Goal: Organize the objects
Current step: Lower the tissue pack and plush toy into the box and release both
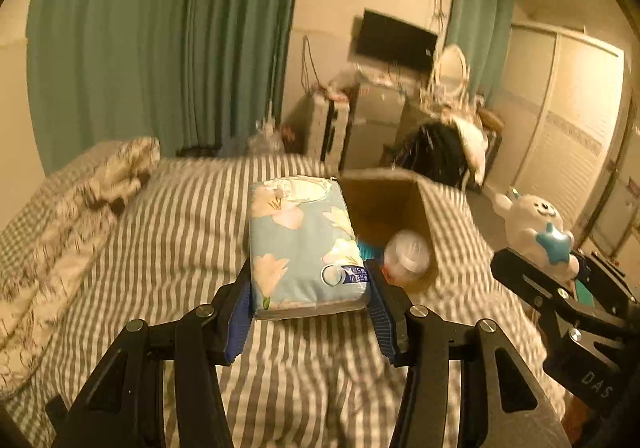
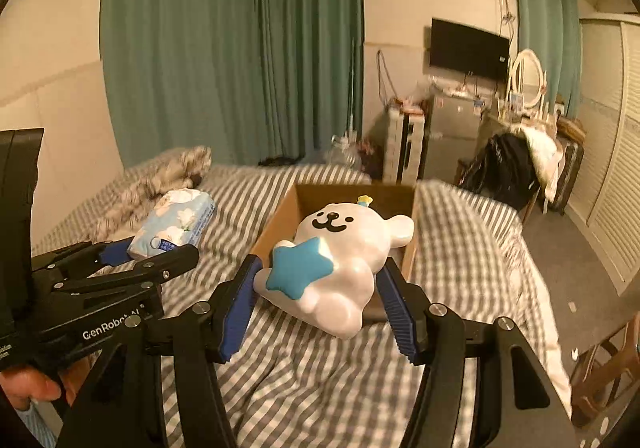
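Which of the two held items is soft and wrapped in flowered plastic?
The tissue pack, clamped in the left gripper. The right gripper holds a glossy white bear toy with a blue star instead.

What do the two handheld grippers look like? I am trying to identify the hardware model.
Both the left gripper and right gripper are matte black linkage frames with silver pivot bolts and ribbed blue pads lining the jaws. White "GenRobot AI" lettering marks the left one's side. No cables visible.

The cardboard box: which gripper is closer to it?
Right. The right gripper holds the bear toy over the cardboard box; the left gripper, holding the tissue pack, is beside it.
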Tool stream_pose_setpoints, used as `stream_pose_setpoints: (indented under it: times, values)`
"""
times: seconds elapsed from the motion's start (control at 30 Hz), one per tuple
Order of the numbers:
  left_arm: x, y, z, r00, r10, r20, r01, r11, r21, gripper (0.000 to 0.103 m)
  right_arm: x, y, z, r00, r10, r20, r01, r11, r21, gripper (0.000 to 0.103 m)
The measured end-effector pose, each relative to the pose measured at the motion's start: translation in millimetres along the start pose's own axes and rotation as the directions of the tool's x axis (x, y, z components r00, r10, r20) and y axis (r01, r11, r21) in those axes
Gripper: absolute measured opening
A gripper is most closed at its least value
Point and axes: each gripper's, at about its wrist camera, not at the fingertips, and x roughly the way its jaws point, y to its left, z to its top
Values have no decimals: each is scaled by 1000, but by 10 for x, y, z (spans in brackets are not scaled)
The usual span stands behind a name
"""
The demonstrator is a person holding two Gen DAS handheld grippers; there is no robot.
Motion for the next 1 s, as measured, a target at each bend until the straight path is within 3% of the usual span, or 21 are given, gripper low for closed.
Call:
stream_pose_setpoints:
  times: [0.13, 0.3, 0.53, 0.8, 1.0]
  values:
    - [113, -87, 273, 999, 10, 49, -11, 1000, 22, 52, -17, -150, 279, 999, 7, 51, -7, 1000, 0, 59]
    - [386, -112, 534, 998, -22, 52, 21, 999, 29, 52, 115, -263, 621, 995, -2, 99, 4, 1000, -22, 59]
    - [897, -214, 786, 999, -17, 37, 13, 995, 95, 52, 629, -359, 889, 996, -1, 93, 5, 999, -44, 59]
    - [1529, -191, 744, 1000, -23, -8, 24, 993, 117, 52, 1397, -532, 988, 999, 20, 42, -20, 1000, 6, 59]
    - [1946, -59, 576, 996, -48, -78, 57, 992, 114, 52, 1926, -625, 844, 1000, 6, -26, -6, 1000, 9, 59]
